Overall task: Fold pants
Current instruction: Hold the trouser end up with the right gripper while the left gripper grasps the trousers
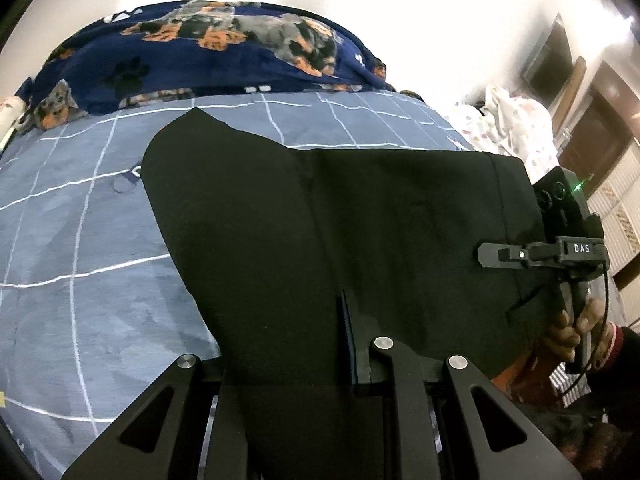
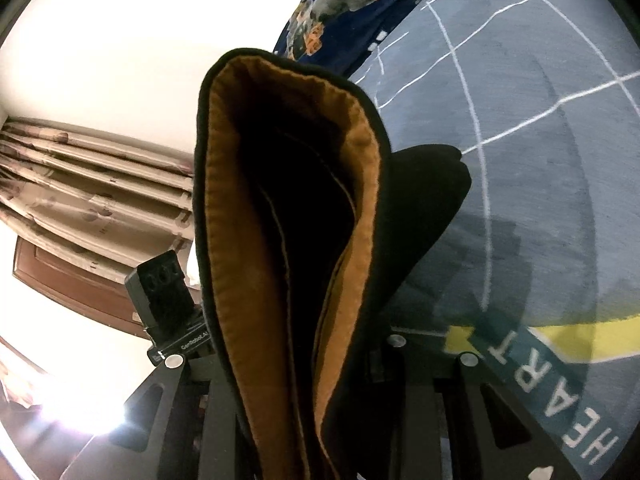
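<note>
Black pants span both tongs; waistband at right tongs.

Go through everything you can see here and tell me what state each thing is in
Black pants with orange-brown lining: lifted off the bed, held by both tongs, waist gaping open.
Left tongs: shut on the pants.
Right tongs: shut on the pants' edge.
Blue grid-pattern bedsheet: spread flat.
Navy dog-print blanket: bunched up behind.

Overexposed white wall, glare low in the right-wrist view, strong fisheye bending, dark vignetted corners.
</note>
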`<state>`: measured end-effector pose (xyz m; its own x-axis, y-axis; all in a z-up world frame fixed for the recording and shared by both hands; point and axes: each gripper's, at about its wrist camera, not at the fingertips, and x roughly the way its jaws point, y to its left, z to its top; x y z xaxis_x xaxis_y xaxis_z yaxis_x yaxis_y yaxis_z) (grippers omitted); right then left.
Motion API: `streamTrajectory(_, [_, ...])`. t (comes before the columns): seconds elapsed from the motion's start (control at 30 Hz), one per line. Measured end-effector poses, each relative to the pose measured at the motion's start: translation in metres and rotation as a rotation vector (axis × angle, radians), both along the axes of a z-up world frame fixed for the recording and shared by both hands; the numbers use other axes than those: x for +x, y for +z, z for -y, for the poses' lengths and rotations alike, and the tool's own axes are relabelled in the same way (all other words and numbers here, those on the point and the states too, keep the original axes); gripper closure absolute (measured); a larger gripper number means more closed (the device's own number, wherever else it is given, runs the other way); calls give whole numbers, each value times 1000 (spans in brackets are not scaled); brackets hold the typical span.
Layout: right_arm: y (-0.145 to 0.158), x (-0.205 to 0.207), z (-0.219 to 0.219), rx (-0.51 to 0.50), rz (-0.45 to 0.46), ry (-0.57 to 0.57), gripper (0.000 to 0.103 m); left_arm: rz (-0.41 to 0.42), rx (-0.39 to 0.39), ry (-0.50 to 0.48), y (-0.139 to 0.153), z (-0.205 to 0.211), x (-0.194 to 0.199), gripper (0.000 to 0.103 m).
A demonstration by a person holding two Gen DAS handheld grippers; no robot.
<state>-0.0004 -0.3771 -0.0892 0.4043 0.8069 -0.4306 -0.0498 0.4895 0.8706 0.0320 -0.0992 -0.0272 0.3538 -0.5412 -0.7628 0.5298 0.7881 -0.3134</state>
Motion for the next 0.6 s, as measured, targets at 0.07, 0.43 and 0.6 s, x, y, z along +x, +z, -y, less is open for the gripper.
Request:
streamTrajectory(0.07, [0,2,-6,-2,0,2,76,7,3,9,1,-5,1,85])
streamTrajectory(0.43, [4,11,-42,14,-2,20,76,11,-9,78,4,-39,11,85])
streamTrajectory(0.6, [8,16,-54,8,3,43,76,12,-27,127,9,-56,18,85])
